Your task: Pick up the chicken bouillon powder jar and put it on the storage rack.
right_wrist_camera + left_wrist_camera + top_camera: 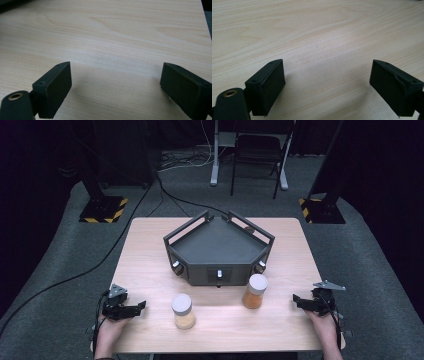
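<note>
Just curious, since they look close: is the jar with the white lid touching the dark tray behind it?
Cannot tell. In the high view the white-lidded jar overlaps the front edge of the tray, so no contact or gap shows plainly.

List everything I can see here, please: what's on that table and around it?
table: one, light wood, centre.
tray: one, dark grey, angular with knobs on its front, far middle of table.
jars: two, white lids, one with pale orange filling near left; one with deeper orange filling right of it.
chair: one, black, behind the table.
striped bases: two, black and yellow, on the floor at the far corners.
left hand-held gripper: black, open, near left edge.
right hand-held gripper: black, open, near right edge.
</note>
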Demonstrator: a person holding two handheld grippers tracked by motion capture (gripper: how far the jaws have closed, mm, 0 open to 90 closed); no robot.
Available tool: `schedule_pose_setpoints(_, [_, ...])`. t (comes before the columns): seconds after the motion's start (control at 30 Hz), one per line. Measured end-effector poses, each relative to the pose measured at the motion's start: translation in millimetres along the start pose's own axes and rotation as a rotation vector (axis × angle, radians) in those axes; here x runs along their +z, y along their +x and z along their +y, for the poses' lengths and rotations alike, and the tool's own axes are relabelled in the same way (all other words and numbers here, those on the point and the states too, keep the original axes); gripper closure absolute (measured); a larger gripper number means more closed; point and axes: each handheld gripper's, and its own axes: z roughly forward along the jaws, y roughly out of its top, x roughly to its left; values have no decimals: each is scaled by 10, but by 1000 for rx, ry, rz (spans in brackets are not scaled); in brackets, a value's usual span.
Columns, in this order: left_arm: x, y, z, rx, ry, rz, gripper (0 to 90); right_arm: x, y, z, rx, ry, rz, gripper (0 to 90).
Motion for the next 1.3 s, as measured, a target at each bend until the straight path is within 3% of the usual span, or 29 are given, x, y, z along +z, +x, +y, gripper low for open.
schedule_pose_setpoints(0.1, [23,-63,4,36,5,29,112,14,49,-1,-33,6,-14,69])
schedule_pose_setpoints(0.13, [37,-54,-2,29,1,26,85,33,74,-21,-55,0,-20,45])
schedule_pose_setpoints(0.7, [32,-61,-1,2,8,53,48,45,87,-4,-46,9,-29,15])
schedule_pose_setpoints(1.3, [16,-21,-13,8,7,33,39,46,86,-2,-47,10,-28,11])
